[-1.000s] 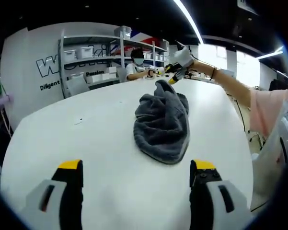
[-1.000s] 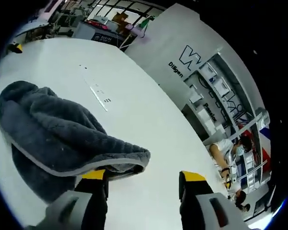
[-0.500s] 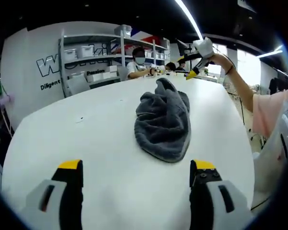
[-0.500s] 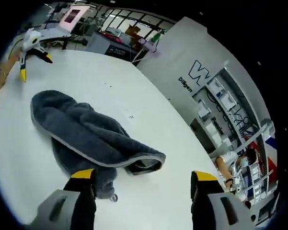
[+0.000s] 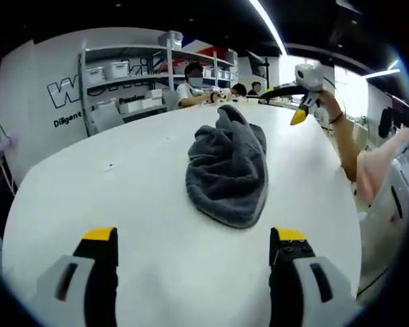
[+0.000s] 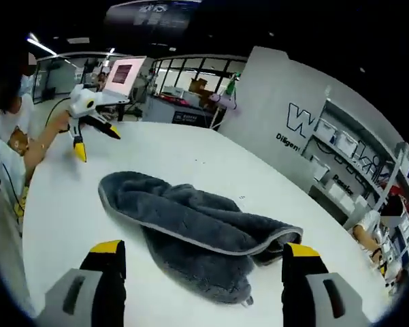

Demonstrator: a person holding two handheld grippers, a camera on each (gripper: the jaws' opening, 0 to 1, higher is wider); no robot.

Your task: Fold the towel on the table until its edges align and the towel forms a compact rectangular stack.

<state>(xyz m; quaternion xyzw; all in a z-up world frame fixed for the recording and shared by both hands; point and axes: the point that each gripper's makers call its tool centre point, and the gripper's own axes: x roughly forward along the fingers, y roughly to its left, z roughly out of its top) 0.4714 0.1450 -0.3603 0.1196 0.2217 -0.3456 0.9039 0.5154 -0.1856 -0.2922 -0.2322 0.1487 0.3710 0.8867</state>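
Observation:
A dark grey towel [image 5: 228, 170] lies in a crumpled heap on the white table [image 5: 122, 204], its pale hem curling along one side [image 6: 190, 228]. My left gripper [image 5: 194, 238] is open over bare table, short of the towel's near end. In the right gripper view it appears at the far left, open [image 6: 95, 142] and held by a hand. My right gripper [image 6: 204, 249] is open above the towel with nothing between its jaws. In the left gripper view it hangs raised and open [image 5: 283, 105] beyond the towel's far right, apart from the cloth.
Shelves with white bins [image 5: 122, 75] stand against a lettered wall [image 6: 313, 129]. People sit at the table's far side [image 5: 194, 85]. A person's sleeve and arm [image 5: 374, 170] are at the right edge. The table's rounded rim [image 5: 13, 225] is close on the left.
My right gripper has drawn up and away from the towel's far end, swinging right. The towel's raised end has settled lower on the table. My left gripper has stayed put.

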